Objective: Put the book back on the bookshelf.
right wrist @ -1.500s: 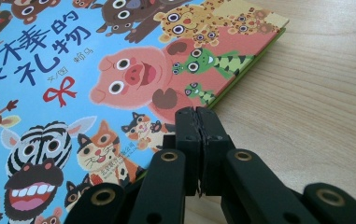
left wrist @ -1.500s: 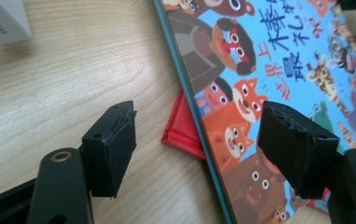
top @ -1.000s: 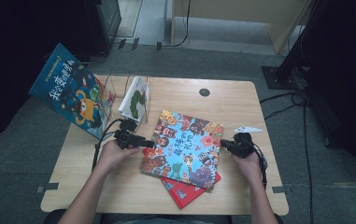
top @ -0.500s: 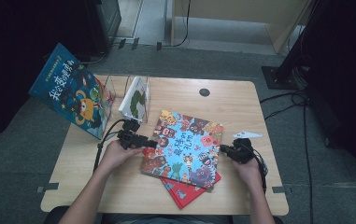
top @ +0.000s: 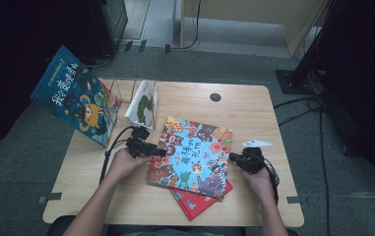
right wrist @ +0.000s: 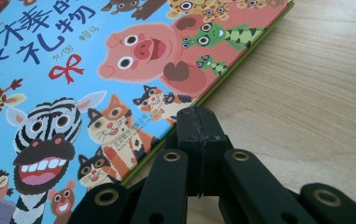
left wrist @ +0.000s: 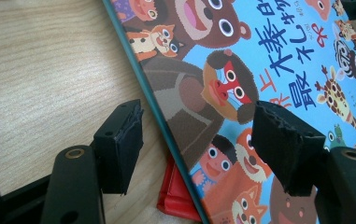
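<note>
The left tool (left wrist: 199, 149) has just spread its jaws astride the animal book's (top: 192, 156) left edge, not yet pinching. The book lies flat on a red book (top: 195, 200) on the worktop (top: 254, 105). The right tool (right wrist: 199, 135), clenched empty, presses against its right edge, probably bracing it for pickup.

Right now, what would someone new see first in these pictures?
The bright blue animal picture book lying in the middle of the wooden table, on top of a red book. The left gripper straddles its left edge with open jaws, and the shut right gripper touches its right edge.
</note>
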